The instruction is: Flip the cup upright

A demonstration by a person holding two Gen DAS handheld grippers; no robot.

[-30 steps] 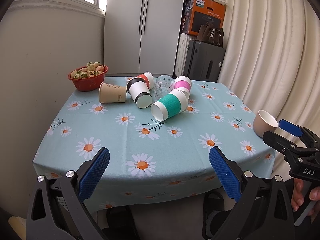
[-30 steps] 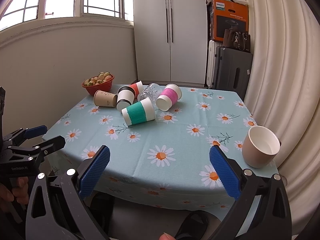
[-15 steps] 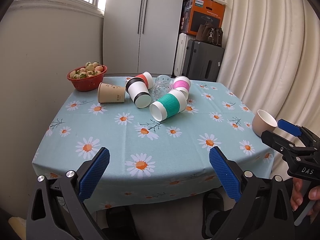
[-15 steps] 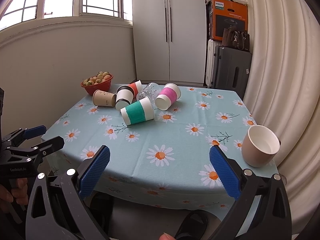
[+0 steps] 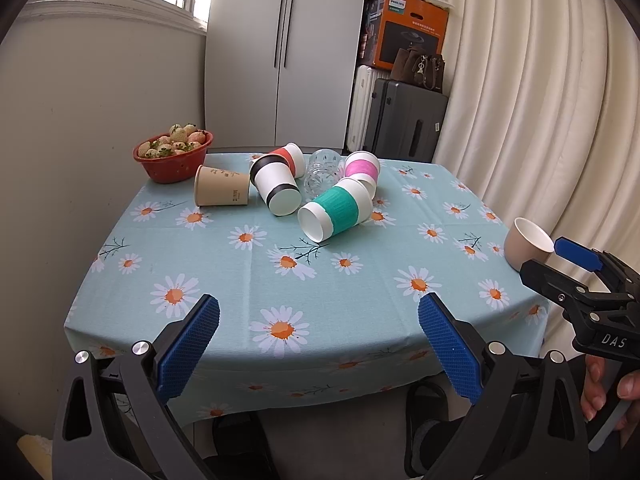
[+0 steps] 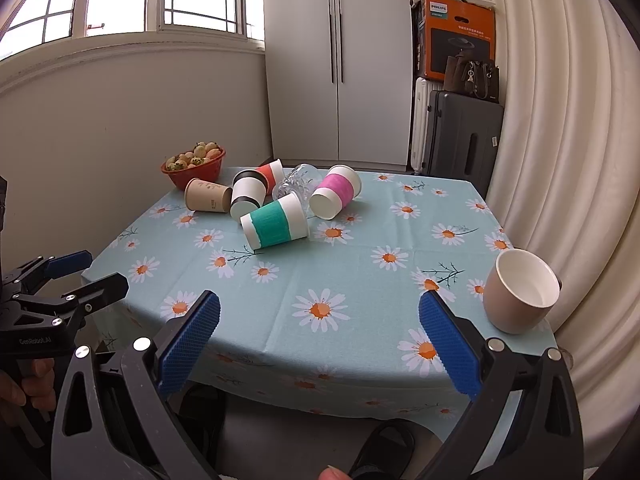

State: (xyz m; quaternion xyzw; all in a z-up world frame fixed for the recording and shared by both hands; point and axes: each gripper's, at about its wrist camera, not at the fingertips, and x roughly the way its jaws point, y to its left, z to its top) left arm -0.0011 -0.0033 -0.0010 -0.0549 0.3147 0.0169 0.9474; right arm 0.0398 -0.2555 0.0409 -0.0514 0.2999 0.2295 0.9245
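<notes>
Two grippers, left gripper point(image 5: 318, 344) and right gripper point(image 6: 319, 343), are hanging spread and empty while I'm eyeing the green-banded cup point(image 6: 275, 226), lying mid-table among touching cups; reaching in is risking scattering neighbours.

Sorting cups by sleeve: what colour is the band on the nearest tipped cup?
Teal green band on a white cup, clearest in the right wrist view.

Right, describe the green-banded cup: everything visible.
The green-banded cup is white with a wide teal ribbed sleeve around its middle; it looks like a paper cup. It lies on its side on the daisy tablecloth, at the near edge of the cup cluster. In the left wrist view its open mouth faces the camera. Its far end seems to touch the pink-banded cup. No gripper touches it.
</notes>
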